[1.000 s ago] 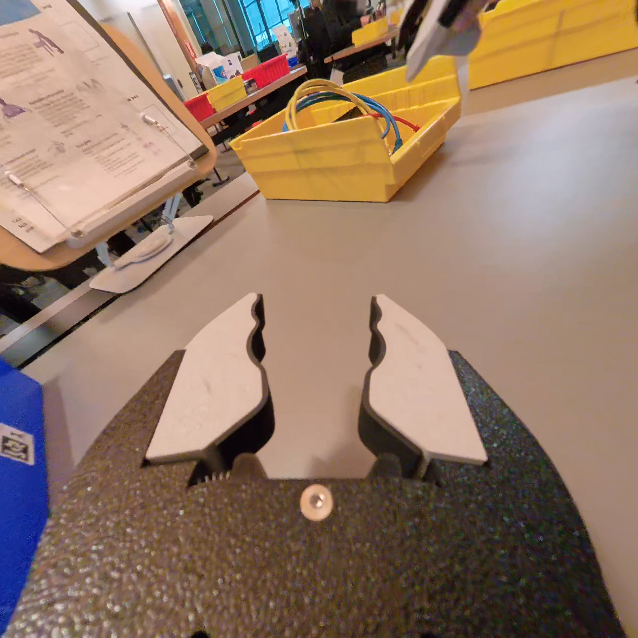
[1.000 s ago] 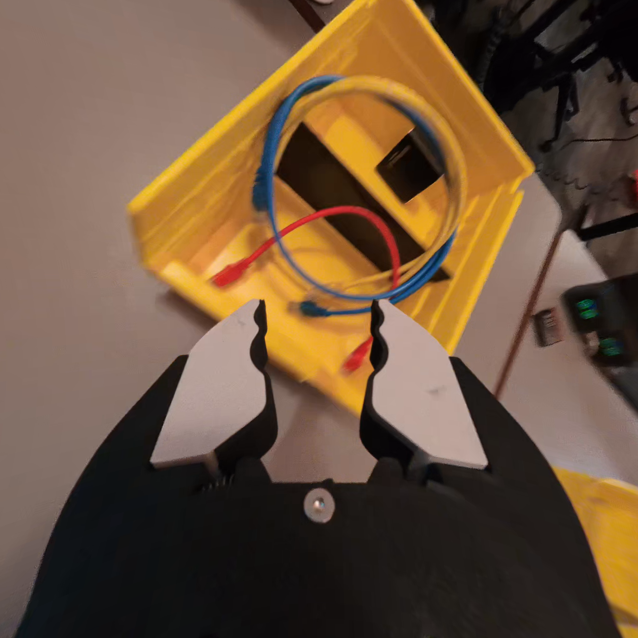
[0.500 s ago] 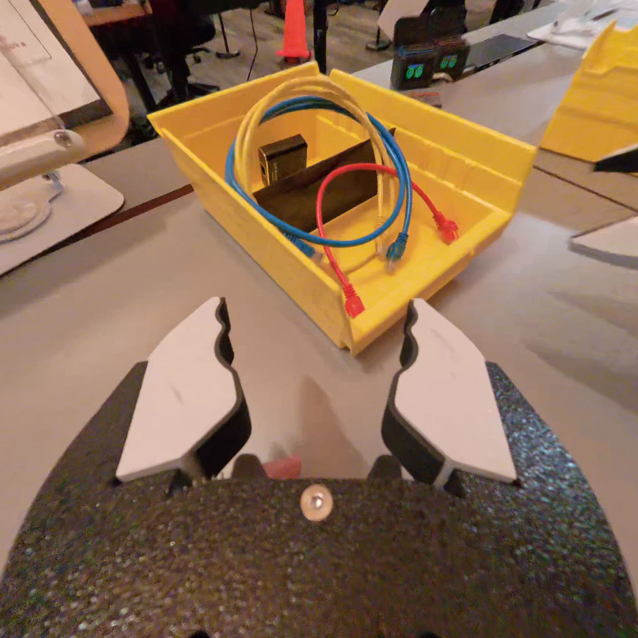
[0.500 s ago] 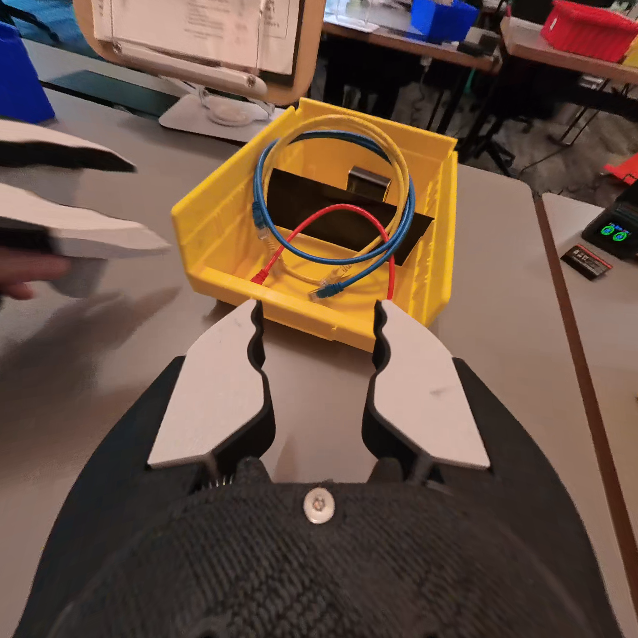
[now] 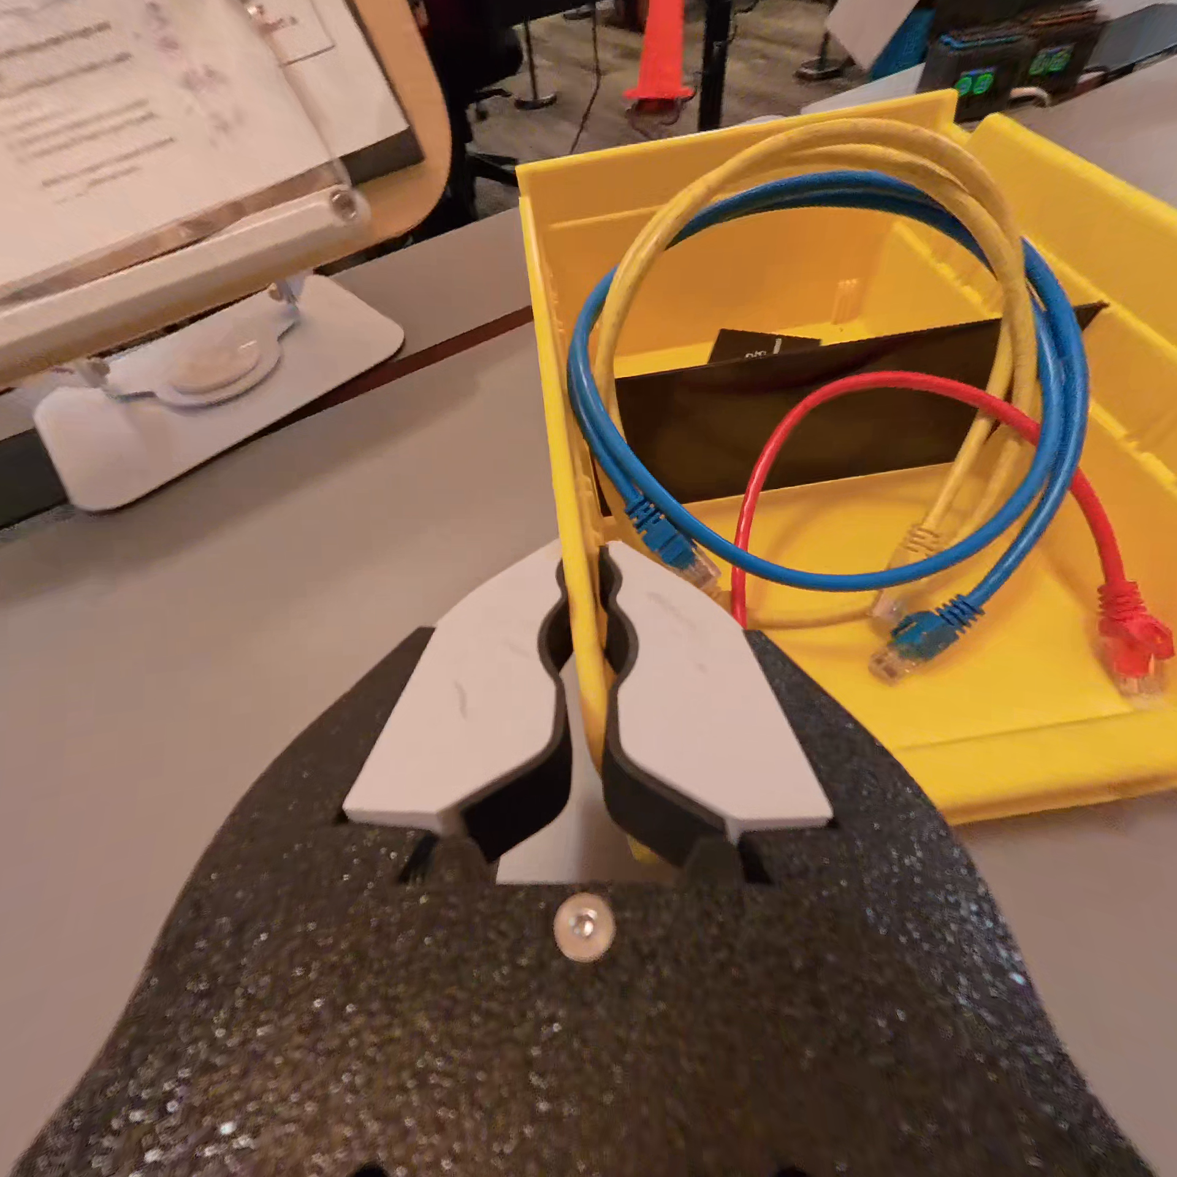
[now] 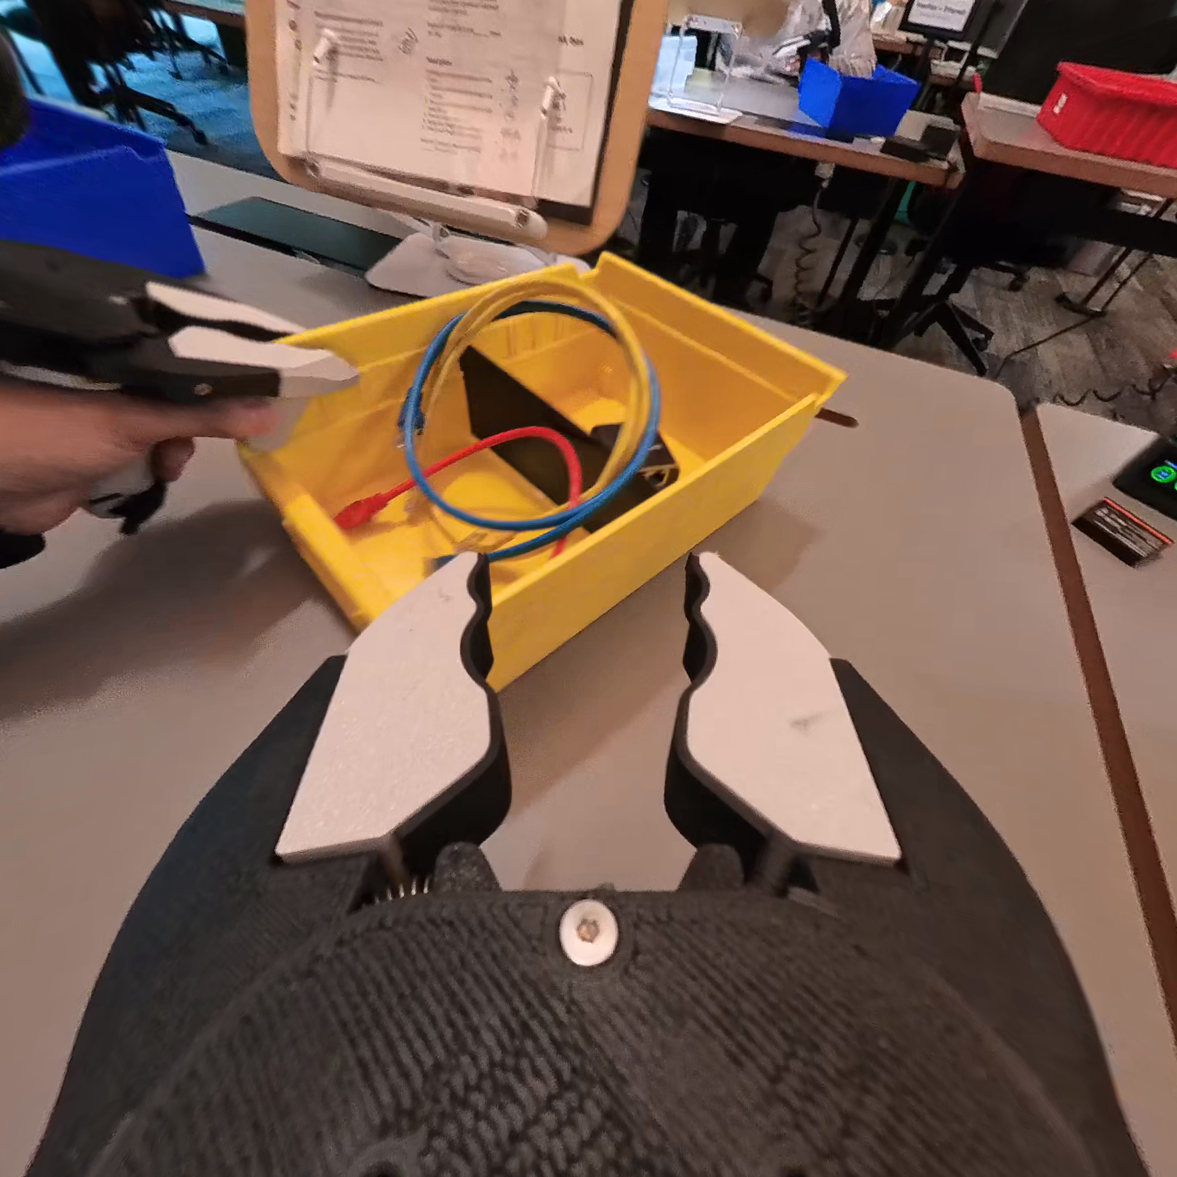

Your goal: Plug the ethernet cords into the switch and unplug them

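Note:
A yellow bin [image 5: 751,191] on the grey table holds coiled ethernet cords: a yellow cord [image 5: 891,137], a blue cord [image 5: 589,395] and a red cord [image 5: 891,381]. A black divider [image 5: 796,420] crosses the bin, and the black switch [image 5: 761,347] sits behind it. My left gripper [image 5: 583,563] is shut on the bin's near left side wall. In the right wrist view it [image 6: 318,376] pinches the bin's left rim. My right gripper [image 6: 586,563] is open and empty just in front of the bin's [image 6: 700,497] near wall. The switch [image 6: 643,458] lies deep inside.
A document stand [image 5: 159,127] with papers stands behind the bin on the left, also in the right wrist view [image 6: 446,95]. A blue bin [image 6: 83,191] is at the far left. A black device with green lights [image 6: 1153,471] and a small black card [image 6: 1121,535] lie on the neighbouring table.
My left gripper has moved in from the front of the bin and shut on its side wall. The bin now sits turned relative to my right gripper, which stays open.

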Demonstrator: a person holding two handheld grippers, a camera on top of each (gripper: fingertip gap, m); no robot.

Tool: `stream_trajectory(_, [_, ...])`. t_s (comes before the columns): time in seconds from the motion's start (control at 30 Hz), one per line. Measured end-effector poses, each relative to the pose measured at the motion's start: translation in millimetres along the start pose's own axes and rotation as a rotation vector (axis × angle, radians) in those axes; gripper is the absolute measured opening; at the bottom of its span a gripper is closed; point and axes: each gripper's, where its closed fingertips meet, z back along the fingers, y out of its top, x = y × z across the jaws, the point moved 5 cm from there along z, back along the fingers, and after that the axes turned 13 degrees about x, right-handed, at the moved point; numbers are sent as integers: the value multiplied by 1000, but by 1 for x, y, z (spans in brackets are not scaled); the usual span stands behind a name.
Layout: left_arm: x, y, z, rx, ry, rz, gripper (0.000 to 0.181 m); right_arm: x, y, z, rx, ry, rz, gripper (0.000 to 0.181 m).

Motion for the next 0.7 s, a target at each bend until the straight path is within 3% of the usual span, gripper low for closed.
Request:
stream_trajectory(0.17, [-49, -25, 99, 15, -24, -23, 5, -48, 25, -20, 54, 122, -69, 64])
stream_trajectory(0.3, [-84, -45, 180, 41, 40, 5, 5, -141, 53, -49, 101, 394, -159, 68])
stream_trajectory(0.4, [-103, -56, 225, 63, 117, 18, 5, -222, 79, -83, 38, 683, -198, 78])
stream_trajectory(0.53, [-118, -64, 259, 96, 212, -16, 5, -305, 128, -157, -22, 786, -351, 90])
stream_trajectory(0.63, [-122, -67, 264, 152, 241, 8, 5, -365, 129, -224, -245, 786, -413, 91])
stream_trajectory(0.7, [-124, -67, 266, 142, 235, -33, 6, -394, 114, -269, -357, 686, -434, 89])
